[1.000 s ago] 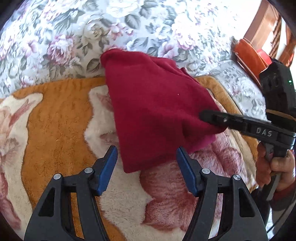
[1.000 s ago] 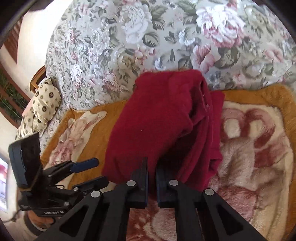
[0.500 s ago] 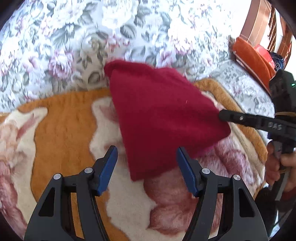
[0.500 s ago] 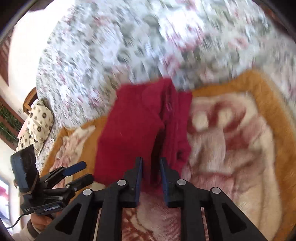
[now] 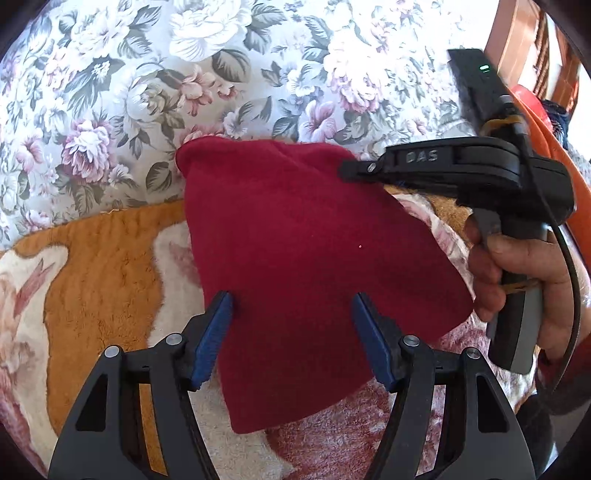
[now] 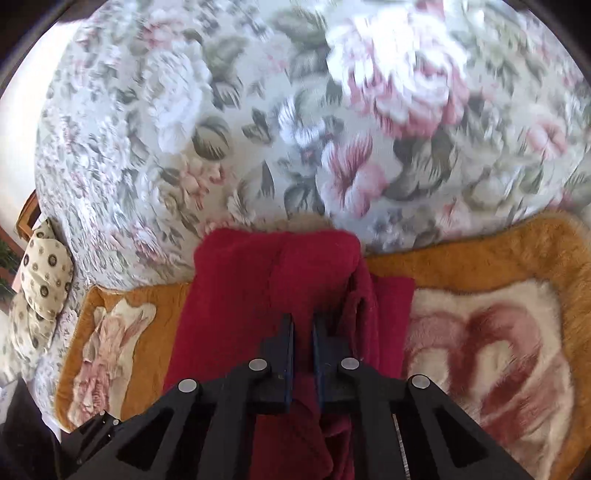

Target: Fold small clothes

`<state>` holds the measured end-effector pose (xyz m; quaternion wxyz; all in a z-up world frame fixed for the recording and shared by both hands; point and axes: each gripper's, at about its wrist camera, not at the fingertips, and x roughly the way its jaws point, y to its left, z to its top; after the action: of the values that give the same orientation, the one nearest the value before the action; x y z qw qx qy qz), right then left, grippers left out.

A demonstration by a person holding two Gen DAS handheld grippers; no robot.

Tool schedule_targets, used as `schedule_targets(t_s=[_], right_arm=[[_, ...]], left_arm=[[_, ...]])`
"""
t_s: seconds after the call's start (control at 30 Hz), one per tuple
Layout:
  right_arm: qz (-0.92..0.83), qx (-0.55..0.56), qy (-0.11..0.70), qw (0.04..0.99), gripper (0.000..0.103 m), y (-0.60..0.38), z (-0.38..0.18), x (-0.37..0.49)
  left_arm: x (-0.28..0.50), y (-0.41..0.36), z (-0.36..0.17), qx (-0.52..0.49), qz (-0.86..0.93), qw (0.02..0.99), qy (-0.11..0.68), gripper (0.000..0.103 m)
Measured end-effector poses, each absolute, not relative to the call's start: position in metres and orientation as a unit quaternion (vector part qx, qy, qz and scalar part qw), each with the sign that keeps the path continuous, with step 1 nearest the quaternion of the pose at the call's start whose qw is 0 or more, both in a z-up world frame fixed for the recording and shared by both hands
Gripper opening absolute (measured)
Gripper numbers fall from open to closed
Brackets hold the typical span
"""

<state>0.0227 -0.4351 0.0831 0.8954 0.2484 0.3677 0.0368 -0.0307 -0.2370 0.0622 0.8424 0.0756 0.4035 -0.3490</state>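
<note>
A dark red fleece garment (image 5: 295, 266) lies folded on an orange and cream plush blanket (image 5: 103, 280). My left gripper (image 5: 291, 332) is open and empty, its blue pads either side of the garment's near part, just above it. My right gripper (image 6: 303, 332) is shut on a fold of the red garment (image 6: 258, 295) and lifts its right edge over the rest. The right gripper also shows in the left wrist view (image 5: 351, 170), at the garment's far right corner, with the person's hand on its handle.
A floral sheet (image 5: 221, 74) covers the surface beyond the blanket. A spotted cushion (image 6: 40, 280) lies at the far left. An orange object (image 5: 546, 122) and wooden furniture (image 5: 517, 29) stand at the right edge.
My right gripper has carried the garment's right edge up and away towards the floral sheet. My left gripper has moved forward over the garment's near end, still open.
</note>
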Motion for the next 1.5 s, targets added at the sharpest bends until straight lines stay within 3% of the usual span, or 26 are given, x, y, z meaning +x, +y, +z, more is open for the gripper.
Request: schedule_targets(t_s=[0.13,0.2,0.3,0.47,0.67,0.87,1.07,1.5], right_arm=[[0.0,0.215,0.339,0.916,0.007,-0.438,0.092,-0.001],[-0.007,0.22,0.36,0.907,0.007,-0.438,0.077,0.008],[-0.011,0.215,0.378,0.901,0.007,-0.437,0.058,0.02],[-0.003,0.246,0.366,0.897,0.013,-0.445,0.079,0.006],[0.058,0.24,0.332,0.91,0.013,-0.433,0.106,0.004],[0.036,0.208,0.368,0.905,0.013,-0.426,0.08,0.033],[0.025,0.247,0.375,0.893,0.003,-0.445,0.047,0.042],[0.048,0.242,0.364,0.898,0.011,-0.421,0.076,-0.027]], left_arm=[[-0.033,-0.241,0.057,0.082,-0.358,0.842,0.395,0.069],[-0.035,-0.247,0.053,0.091,-0.354,0.845,0.39,0.075],[-0.041,-0.251,0.052,0.113,-0.346,0.849,0.383,0.075],[-0.04,-0.241,0.061,0.097,-0.347,0.85,0.384,0.075],[-0.019,-0.234,0.07,0.07,-0.327,0.861,0.384,0.075],[0.001,-0.245,0.054,0.076,-0.312,0.857,0.403,0.075],[0.01,-0.249,0.039,0.066,-0.307,0.851,0.42,0.078],[0.008,-0.244,0.039,0.056,-0.302,0.848,0.432,0.078]])
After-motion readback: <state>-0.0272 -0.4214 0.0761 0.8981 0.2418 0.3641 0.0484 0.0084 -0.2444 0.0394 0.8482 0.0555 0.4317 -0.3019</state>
